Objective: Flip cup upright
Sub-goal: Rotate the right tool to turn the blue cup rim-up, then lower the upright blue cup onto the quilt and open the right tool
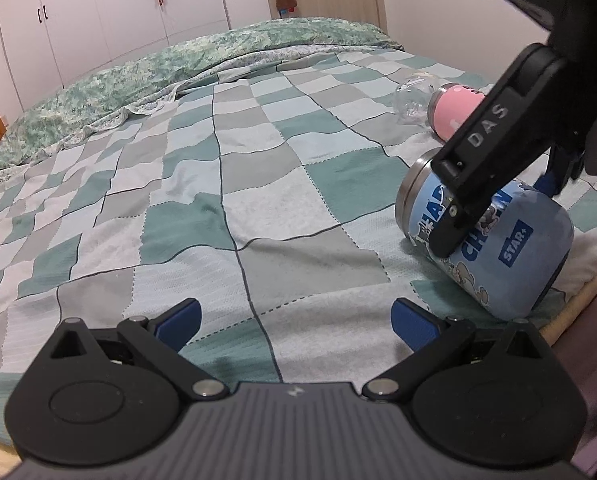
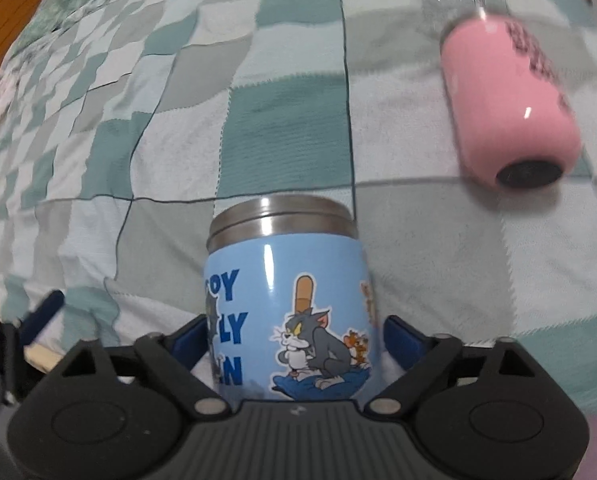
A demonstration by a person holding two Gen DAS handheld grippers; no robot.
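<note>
A blue Tom and Jerry cup point(image 2: 294, 312) with a steel rim lies on its side on the checked bedspread, near the bed's front right edge; it also shows in the left wrist view point(image 1: 494, 248). My right gripper point(image 2: 294, 344) straddles the cup's body, a blue pad against each side. In the left wrist view the right gripper point(image 1: 494, 200) comes down on the cup from the upper right. My left gripper point(image 1: 294, 320) is open and empty, low over the bedspread to the left of the cup.
A pink cup point(image 2: 506, 108) lies on its side beyond the blue one, also in the left wrist view point(image 1: 454, 112). A clear glass point(image 1: 414, 98) lies next to it. A green quilt point(image 1: 178, 64) is bunched at the far side. The bed's wooden edge point(image 1: 570, 316) runs close by.
</note>
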